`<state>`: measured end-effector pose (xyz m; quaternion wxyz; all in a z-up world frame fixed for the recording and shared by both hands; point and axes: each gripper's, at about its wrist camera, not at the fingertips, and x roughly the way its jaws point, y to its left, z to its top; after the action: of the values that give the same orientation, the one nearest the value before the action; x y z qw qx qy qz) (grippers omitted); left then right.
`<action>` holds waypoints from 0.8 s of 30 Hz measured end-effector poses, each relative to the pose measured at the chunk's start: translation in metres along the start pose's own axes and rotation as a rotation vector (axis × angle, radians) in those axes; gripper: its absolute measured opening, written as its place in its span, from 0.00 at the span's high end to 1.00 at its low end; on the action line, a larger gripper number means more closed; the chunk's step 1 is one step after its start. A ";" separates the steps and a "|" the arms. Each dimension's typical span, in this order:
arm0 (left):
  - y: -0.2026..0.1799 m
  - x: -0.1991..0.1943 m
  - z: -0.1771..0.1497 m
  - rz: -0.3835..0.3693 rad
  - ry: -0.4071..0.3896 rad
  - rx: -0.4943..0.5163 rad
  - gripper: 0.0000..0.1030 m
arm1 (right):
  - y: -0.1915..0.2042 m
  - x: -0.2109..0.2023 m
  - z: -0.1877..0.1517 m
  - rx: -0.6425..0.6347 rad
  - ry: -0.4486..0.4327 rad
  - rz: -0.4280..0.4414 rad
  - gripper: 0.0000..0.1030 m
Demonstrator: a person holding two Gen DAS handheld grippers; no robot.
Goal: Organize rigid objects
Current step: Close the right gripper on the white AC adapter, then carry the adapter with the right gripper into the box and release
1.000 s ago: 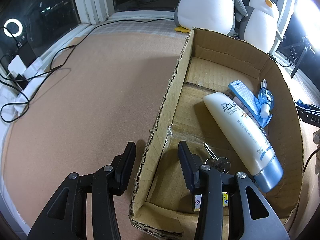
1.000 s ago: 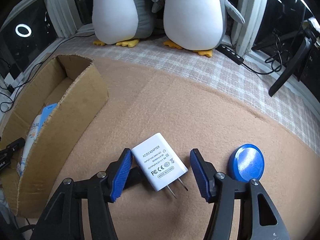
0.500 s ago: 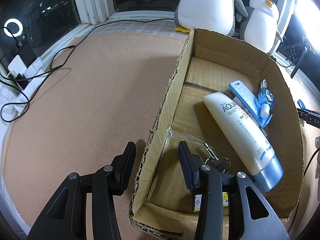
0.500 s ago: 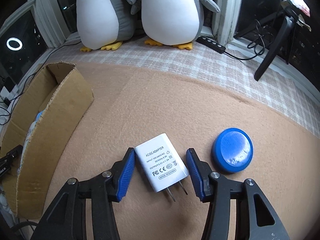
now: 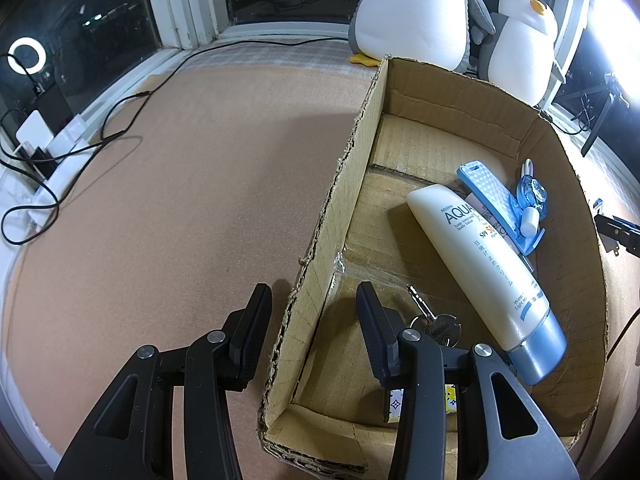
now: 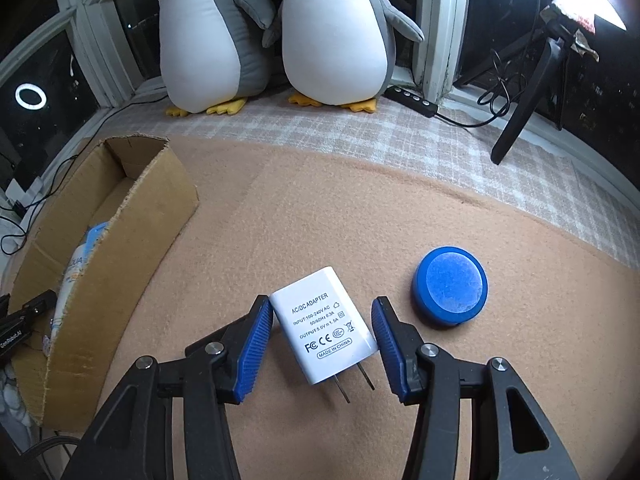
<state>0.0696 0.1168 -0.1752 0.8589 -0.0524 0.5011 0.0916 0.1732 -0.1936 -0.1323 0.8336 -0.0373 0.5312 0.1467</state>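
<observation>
Right gripper (image 6: pixel 320 344) points steeply down at the tan felt-covered counter (image 6: pixel 320 220), and its blue pads are clamped on the two sides of a white power adapter (image 6: pixel 324 326). That adapter sits squarely between the fingers, label facing up, its two metal prongs pointing back toward the gripper's body. Just to the right of the right finger lies a round blue lid (image 6: pixel 450 290), flat on the felt and apart from the pad. Off to the left of this gripper stands the cardboard box (image 6: pixel 100 264), its near wall well clear of the adapter.

Left gripper (image 5: pixel 310 334) straddles the left wall of that box (image 5: pixel 320 248): one black finger hangs outside over the felt, the other inside. A gap shows between each pad and the cardboard; though the jaws look as narrow as they go, they seem not to pinch the wall. Inside, just past the inner finger, lies a key (image 5: pixel 430 316). Farther right rests a white lotion tube (image 5: pixel 484 264) with a blue cap, and beyond it a blue comb-like piece (image 5: pixel 492 196) and a small blue trinket (image 5: pixel 532 196) against the far wall.

Two penguin plush toys (image 6: pixel 272 32) sit on the checked cloth ahead of both grippers.
</observation>
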 end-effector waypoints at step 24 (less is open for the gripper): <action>-0.001 0.001 -0.001 -0.004 -0.002 -0.005 0.59 | 0.061 -0.065 0.024 -0.105 -0.128 0.068 0.54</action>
<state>0.0691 0.1157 -0.1765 0.8596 -0.0553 0.4998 0.0910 0.1512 -0.1434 -0.0585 0.8574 -0.0536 0.4691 0.2047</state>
